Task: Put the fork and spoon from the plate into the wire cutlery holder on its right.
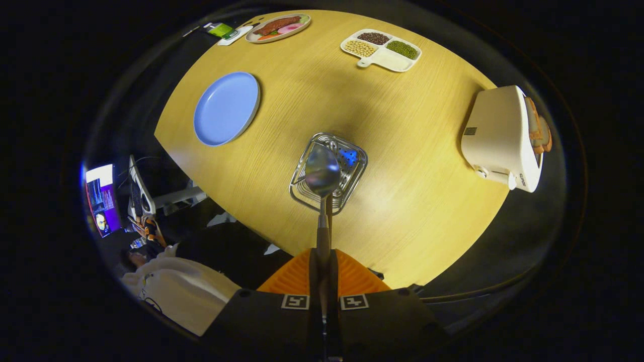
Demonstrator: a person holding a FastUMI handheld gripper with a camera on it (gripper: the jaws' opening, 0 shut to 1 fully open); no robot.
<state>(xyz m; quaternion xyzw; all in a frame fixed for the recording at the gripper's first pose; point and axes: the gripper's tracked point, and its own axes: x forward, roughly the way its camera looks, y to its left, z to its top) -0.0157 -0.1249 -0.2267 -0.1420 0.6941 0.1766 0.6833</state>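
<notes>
My gripper (322,261) looks straight down on the table, its orange fingers (352,276) shut on the handle of a metal spoon (322,171). The spoon's bowl hangs over the wire cutlery holder (308,193), a square chrome basket standing just ahead of the fingers. Something blue (349,157) shows inside the holder; I cannot tell what it is. The blue plate (226,107) lies on the table to the holder's left, with nothing on it.
On the wooden table (402,151) a white toaster (498,133) with bread stands to the right of the holder. A divided tray of beans (381,49) and a plate of food (277,26) sit at the far side. A person in white (176,286) is beside the table's near-left edge.
</notes>
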